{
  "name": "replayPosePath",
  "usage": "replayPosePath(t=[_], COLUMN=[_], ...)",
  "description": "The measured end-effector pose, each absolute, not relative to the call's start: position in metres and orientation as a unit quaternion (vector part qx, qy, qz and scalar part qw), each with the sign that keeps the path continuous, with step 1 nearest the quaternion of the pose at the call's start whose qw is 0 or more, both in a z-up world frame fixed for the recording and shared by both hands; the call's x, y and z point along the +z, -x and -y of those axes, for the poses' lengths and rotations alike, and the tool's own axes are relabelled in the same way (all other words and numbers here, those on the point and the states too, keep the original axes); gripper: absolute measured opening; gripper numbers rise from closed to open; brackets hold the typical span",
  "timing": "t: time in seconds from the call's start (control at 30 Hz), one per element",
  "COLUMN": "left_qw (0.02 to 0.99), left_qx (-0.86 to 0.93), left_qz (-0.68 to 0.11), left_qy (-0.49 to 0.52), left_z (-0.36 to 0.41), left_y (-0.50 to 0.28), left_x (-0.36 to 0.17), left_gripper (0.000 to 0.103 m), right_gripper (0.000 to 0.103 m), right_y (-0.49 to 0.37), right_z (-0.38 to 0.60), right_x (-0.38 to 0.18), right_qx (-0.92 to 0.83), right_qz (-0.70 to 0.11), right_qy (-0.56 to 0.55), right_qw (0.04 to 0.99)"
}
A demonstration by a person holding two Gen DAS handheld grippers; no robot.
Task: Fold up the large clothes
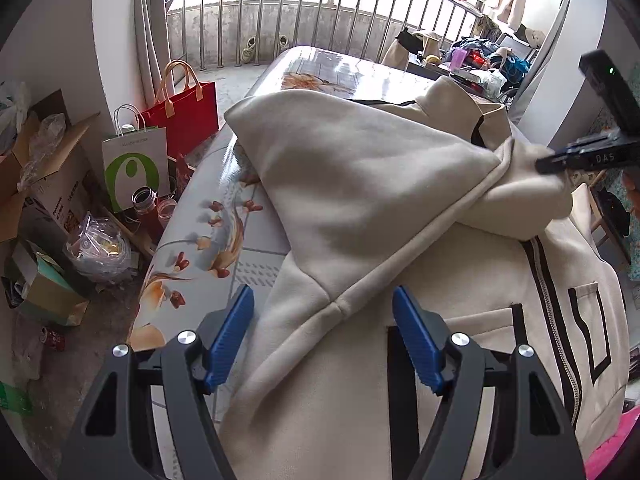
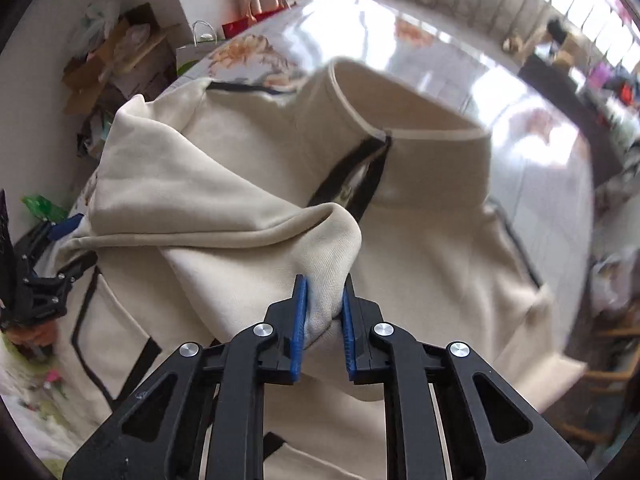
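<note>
A large beige zip jacket (image 1: 480, 360) with black trim lies spread on a glossy floral table (image 1: 240, 248). One sleeve (image 1: 360, 168) is lifted and drawn across the body. In the right wrist view my right gripper (image 2: 324, 320) is shut on the bunched end of that sleeve (image 2: 248, 216), above the jacket's chest; the collar (image 2: 400, 120) and black zip (image 2: 352, 180) lie beyond it. From the left wrist view the right gripper (image 1: 546, 166) shows at the right, pinching the cloth. My left gripper (image 1: 324, 336) stands open over the sleeve's seam, its blue pads (image 1: 236, 336) clear of the fabric.
Left of the table the floor holds a red bag (image 1: 188, 108), a white paper bag (image 1: 134, 160), cardboard boxes (image 1: 48, 168) and bottles (image 1: 146, 204). A metal railing (image 1: 280, 8) runs behind. A cluttered desk (image 1: 480, 60) stands at the back right.
</note>
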State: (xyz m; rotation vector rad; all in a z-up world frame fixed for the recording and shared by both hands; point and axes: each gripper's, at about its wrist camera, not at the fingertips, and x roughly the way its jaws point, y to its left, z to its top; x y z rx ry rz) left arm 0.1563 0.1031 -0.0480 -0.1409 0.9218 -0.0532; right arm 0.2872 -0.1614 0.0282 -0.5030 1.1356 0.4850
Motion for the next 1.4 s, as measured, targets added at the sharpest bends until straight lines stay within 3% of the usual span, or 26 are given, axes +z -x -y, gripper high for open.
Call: replayPosePath(t=[0.13,0.23,0.37,0.47,0.63,0.8,0.9,1.03,1.13,1.23,1.27,1.33,1.4], left_qw=[0.892,0.891,0.891,0.89,0.887,0.888,0.887,0.888,0.888,0.888,0.888,0.887,0.887], left_qx=[-0.028,-0.032,-0.036,-0.039,-0.044,-0.045,-0.048,-0.049,-0.049,-0.048,-0.048,-0.048,-0.05], left_qz=[-0.445,-0.445,-0.445,-0.447,-0.454,-0.455,-0.457,-0.456,-0.457,-0.456,-0.457,-0.459,-0.458], left_qy=[0.074,0.083,0.081,0.075,0.071,0.053,0.037,0.03,0.029,0.021,0.015,0.004,0.005], left_z=[-0.105,-0.106,-0.105,-0.103,-0.102,-0.098,-0.096,-0.096,-0.095,-0.095,-0.093,-0.09,-0.091], left_y=[-0.156,-0.156,-0.153,-0.152,-0.152,-0.151,-0.151,-0.15,-0.15,-0.15,-0.15,-0.149,-0.148], left_x=[-0.048,-0.047,-0.048,-0.048,-0.05,-0.052,-0.053,-0.054,-0.054,-0.054,-0.055,-0.055,-0.055], left_gripper=[0.074,0.08,0.085,0.088,0.097,0.097,0.097,0.097,0.097,0.097,0.097,0.097,0.097], right_gripper=[0.014,0.021,0.023,0.025,0.026,0.051,0.063,0.064,0.064,0.064,0.061,0.041,0.013], right_y=[-0.223,-0.162,-0.112,-0.077,-0.066,-0.098,-0.114,-0.133,-0.148,-0.161,-0.168,-0.177,-0.18], right_z=[0.127,0.124,0.153,0.179,0.194,0.257,0.308,0.347,0.344,0.329,0.324,0.319,0.321], right_x=[0.082,0.067,-0.009,-0.044,-0.023,0.014,0.01,-0.028,-0.059,-0.073,-0.074,-0.079,-0.081], right_qx=[0.21,0.195,0.208,0.237,0.259,0.263,0.247,0.217,0.157,0.126,0.116,0.098,0.088], right_qz=[-0.309,-0.185,-0.234,-0.298,-0.396,-0.491,-0.517,-0.529,-0.558,-0.588,-0.595,-0.607,-0.611], right_qy=[0.409,0.537,0.615,0.597,0.419,0.046,-0.205,-0.472,-0.546,-0.545,-0.534,-0.516,-0.505], right_qw=[0.832,0.8,0.724,0.707,0.775,0.829,0.793,0.671,0.605,0.585,0.589,0.596,0.603])
